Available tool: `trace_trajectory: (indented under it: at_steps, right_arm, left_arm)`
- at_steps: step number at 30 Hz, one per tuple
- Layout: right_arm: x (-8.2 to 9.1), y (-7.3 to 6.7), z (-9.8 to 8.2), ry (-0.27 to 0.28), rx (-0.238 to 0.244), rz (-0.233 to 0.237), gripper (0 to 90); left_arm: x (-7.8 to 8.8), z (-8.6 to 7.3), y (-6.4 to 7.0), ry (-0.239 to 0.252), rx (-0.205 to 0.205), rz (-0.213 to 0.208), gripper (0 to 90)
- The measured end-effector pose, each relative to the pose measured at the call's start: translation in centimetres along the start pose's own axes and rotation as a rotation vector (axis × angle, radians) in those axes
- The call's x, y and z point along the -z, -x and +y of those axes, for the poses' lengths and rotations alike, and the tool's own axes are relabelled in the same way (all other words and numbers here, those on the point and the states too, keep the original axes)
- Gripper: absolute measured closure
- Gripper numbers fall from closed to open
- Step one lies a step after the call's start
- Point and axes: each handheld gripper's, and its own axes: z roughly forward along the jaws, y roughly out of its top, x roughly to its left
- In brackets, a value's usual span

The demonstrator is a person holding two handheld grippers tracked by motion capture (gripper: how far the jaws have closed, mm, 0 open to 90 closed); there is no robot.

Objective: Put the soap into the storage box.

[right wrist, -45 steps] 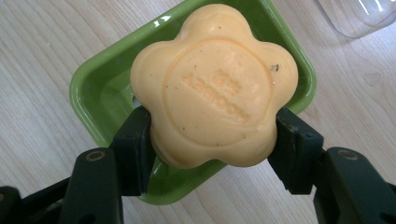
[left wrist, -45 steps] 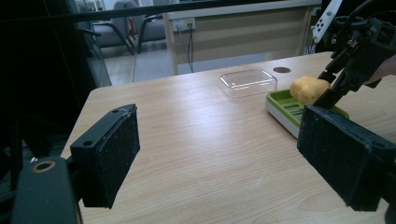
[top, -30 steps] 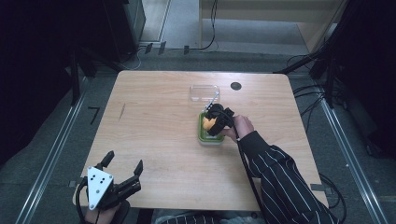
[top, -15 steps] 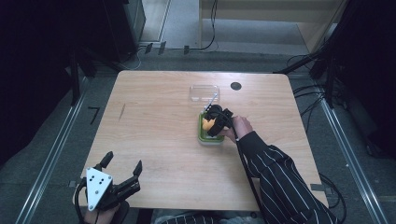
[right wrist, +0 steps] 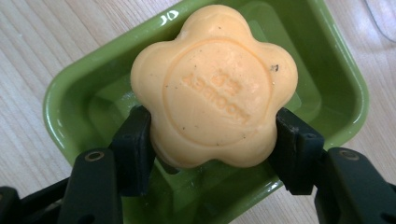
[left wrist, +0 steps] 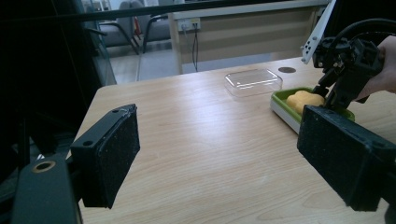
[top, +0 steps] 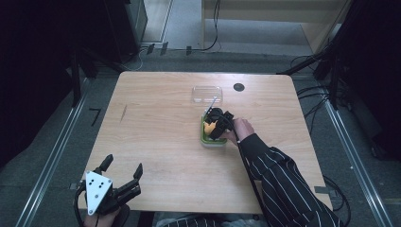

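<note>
A flower-shaped orange soap (right wrist: 215, 86) lies in a green soap dish (right wrist: 341, 74), and my right gripper (right wrist: 212, 140) is shut on it, one jaw against each side. In the high view the right gripper (top: 216, 124) sits over the green dish (top: 204, 138) at the table's middle, with the soap (top: 209, 126) partly hidden under it. The left gripper (top: 122, 171) rests open at the table's near left edge, holding nothing. From the left gripper view, the dish (left wrist: 280, 103), the soap (left wrist: 303, 99) and the right gripper (left wrist: 348, 58) lie far to the right.
A clear plastic lid (top: 207, 93) lies on the wooden table (top: 156, 123) just behind the dish; it also shows as the lid (left wrist: 252, 81) in the left gripper view. A small black round disc (top: 239, 87) sits near the far edge. Cables run along the floor.
The right gripper and hand have shifted slightly over the dish. The left gripper has stayed put.
</note>
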Motion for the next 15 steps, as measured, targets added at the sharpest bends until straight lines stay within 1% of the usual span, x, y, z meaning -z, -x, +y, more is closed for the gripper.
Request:
trace_trajectory:
  at_steps: [1, 2, 3, 6, 7, 8, 10, 11, 13, 15]
  right_arm:
    - [-0.1, 0.0, 0.0, -0.011, -0.008, 0.004, 38.0]
    - [-0.1, 0.0, 0.0, -0.006, -0.010, 0.006, 36.9]
    - [0.1, 0.0, 0.0, 0.000, -0.005, -0.007, 34.0]
    - [0.4, 0.0, 0.0, 0.007, -0.006, -0.019, 31.8]
    - [0.5, 0.0, 0.0, 0.008, 0.000, -0.016, 30.9]
    - [0.6, 0.0, 0.1, 0.006, -0.005, -0.021, 28.1]
    - [0.8, -0.1, 0.1, 0.005, -0.007, -0.020, 25.5]
    - [0.8, -0.1, 0.1, 0.005, -0.007, -0.020, 25.5]
    - [1.0, -0.1, 0.1, 0.011, 0.000, -0.015, 22.8]
    - [1.3, -0.3, 0.2, 0.015, -0.001, -0.021, 20.3]
  left_arm:
    - [0.0, 0.0, 0.0, 0.000, 0.000, 0.000, 13.7]
    - [0.0, 0.0, 0.0, 0.000, 0.000, 0.000, 13.7]
    - [0.0, 0.0, 0.0, -0.001, -0.002, -0.001, 13.7]
    - [0.0, 0.0, 0.0, -0.002, -0.004, 0.000, 13.6]
    - [0.0, 0.0, 0.0, 0.000, -0.002, 0.000, 13.7]
    - [0.1, 0.0, 0.0, -0.001, -0.003, 0.000, 13.7]
    - [0.1, -0.1, -0.1, 0.001, 0.001, 0.002, 13.7]
    - [0.1, 0.0, -0.1, 0.001, 0.002, 0.003, 13.7]
    - [0.2, 0.0, -0.1, 0.003, 0.003, 0.002, 13.6]
    - [0.1, 0.0, -0.1, 0.002, 0.002, 0.001, 13.7]
